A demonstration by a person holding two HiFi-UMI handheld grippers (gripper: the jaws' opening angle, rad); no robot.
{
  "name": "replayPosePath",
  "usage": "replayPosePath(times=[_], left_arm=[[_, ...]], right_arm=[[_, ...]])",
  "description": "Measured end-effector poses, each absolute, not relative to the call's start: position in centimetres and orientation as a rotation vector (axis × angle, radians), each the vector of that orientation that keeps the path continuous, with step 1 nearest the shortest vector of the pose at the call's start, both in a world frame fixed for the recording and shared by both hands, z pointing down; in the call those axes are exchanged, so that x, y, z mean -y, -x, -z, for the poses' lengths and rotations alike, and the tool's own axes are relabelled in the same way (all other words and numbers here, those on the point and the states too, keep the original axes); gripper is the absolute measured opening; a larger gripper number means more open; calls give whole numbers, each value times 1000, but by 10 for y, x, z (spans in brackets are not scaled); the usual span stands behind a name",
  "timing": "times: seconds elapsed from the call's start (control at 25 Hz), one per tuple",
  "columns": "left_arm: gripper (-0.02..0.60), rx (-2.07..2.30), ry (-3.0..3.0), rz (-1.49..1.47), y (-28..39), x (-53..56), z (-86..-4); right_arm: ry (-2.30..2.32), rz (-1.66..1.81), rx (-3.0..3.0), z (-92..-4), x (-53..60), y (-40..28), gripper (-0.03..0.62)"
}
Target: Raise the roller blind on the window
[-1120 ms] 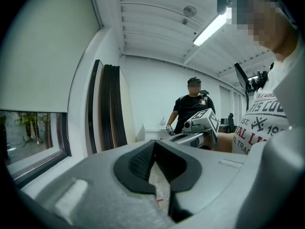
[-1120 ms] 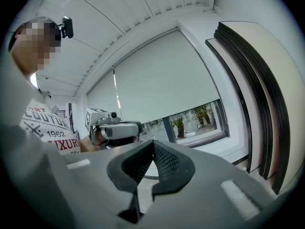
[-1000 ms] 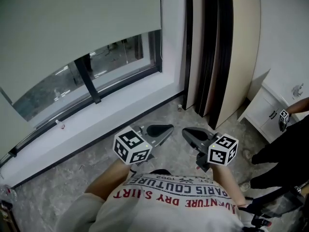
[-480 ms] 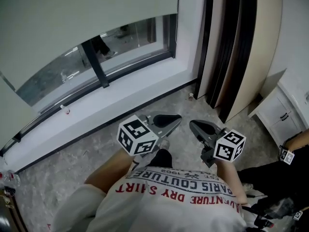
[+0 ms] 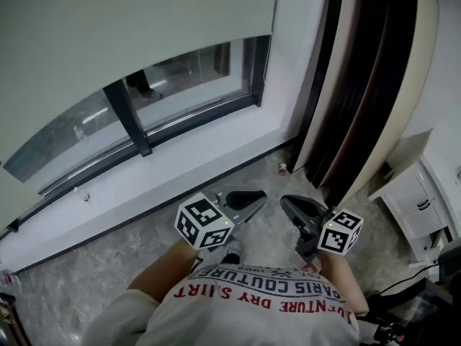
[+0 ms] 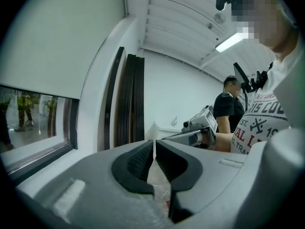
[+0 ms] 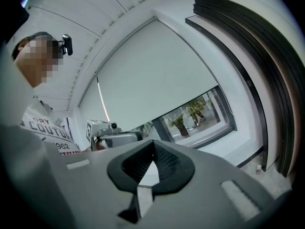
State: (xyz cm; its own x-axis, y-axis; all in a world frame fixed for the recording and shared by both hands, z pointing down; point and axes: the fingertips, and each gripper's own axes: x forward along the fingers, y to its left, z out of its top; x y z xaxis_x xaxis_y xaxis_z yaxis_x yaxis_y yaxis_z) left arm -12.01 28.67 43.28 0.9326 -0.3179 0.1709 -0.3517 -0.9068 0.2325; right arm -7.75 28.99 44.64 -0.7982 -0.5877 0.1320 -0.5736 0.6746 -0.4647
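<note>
Tall dark panels (image 5: pixel 360 99) stand upright. Just right of them is a white cabinet (image 5: pixel 421 202); at their foot, a small pale object (image 5: pixel 282 169) lies on the marbled floor (image 5: pixel 94 265).

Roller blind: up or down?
Mostly down: the roller blind covers most of the window, leaving a strip uncovered below its hem.

Pale fabric roller blind (image 5: pixel 130 20) is hanging over top part of dark-framed glass window (image 5: pixel 187 78). Dark upright panels (image 5: pixel 367 85) are standing R of it, w/ white wooden cabinet (image 5: pixel 418 200) further R.
</note>
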Motion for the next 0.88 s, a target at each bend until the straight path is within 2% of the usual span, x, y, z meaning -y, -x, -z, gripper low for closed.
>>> replayPosePath(times=[0.48,0.88], left_arm=[[12,485,-2821,-209,142,-118,-444],[0,329,-2879,-196,86,-41,-440]], right_arm=[[1021,746,-2884,-442,-122,94,6],[1071,772,-2787,-456,-42,37,6]])
